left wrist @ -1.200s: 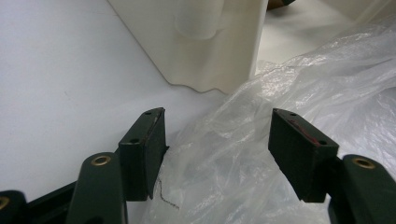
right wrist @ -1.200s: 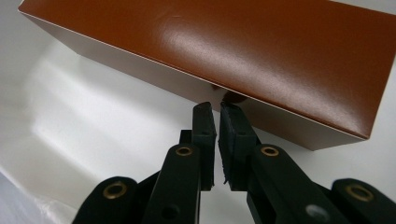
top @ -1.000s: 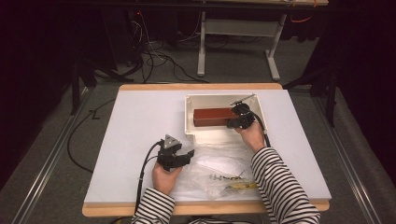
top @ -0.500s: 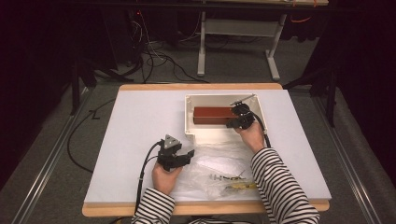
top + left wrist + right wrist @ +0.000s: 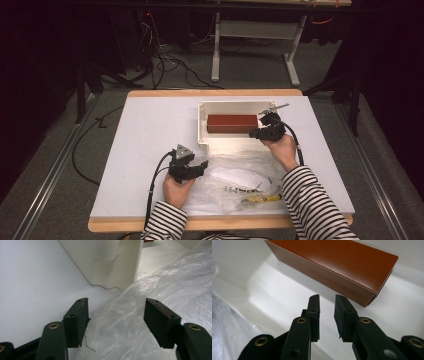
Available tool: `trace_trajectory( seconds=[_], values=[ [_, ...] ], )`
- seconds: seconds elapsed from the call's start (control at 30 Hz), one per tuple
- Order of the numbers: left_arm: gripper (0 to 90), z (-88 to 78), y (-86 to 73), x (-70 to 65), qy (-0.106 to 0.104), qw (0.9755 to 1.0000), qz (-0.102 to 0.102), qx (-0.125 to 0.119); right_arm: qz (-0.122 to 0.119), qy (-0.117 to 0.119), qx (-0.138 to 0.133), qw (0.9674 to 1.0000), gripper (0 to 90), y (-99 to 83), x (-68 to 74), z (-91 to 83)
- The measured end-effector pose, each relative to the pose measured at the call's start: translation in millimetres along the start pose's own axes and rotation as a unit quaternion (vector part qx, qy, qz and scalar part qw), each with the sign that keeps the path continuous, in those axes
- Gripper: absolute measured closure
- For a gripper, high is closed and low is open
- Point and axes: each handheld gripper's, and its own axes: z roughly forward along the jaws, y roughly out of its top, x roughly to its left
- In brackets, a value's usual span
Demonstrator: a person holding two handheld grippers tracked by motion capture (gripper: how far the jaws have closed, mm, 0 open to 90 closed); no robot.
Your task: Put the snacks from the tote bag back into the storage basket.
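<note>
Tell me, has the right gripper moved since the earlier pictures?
Yes. The right gripper has backed slightly off the brown box toward the tray's near wall, its jaws just opening with nothing between them.

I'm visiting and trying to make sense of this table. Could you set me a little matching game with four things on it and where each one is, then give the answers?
Things:
1. brown box
2. white tray
3. plastic bag
4. left gripper

Places or states:
A. crumpled on the table's near side
B. jaws open at the bag's edge
C. lying inside the tray
D. standing on the table, beyond the bag

Pairs: 1-C, 2-D, 3-A, 4-B
</note>
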Motion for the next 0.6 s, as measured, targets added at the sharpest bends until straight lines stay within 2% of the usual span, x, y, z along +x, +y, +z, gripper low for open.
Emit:
trace_trajectory(
  seconds=[0.17,0.6],
  values=[
    [37.2,0.0,0.0,0.1,0.000,1.0000,0.000,0.000,-0.014,0.001,-0.007,0.9999,71.0,-3.5,3.7,-7.2],
    [37.1,0.0,0.0,0.4,-0.002,1.0000,-0.001,0.000,-0.007,0.004,-0.012,0.9999,66.9,-9.6,-1.2,-15.4]
  ],
)
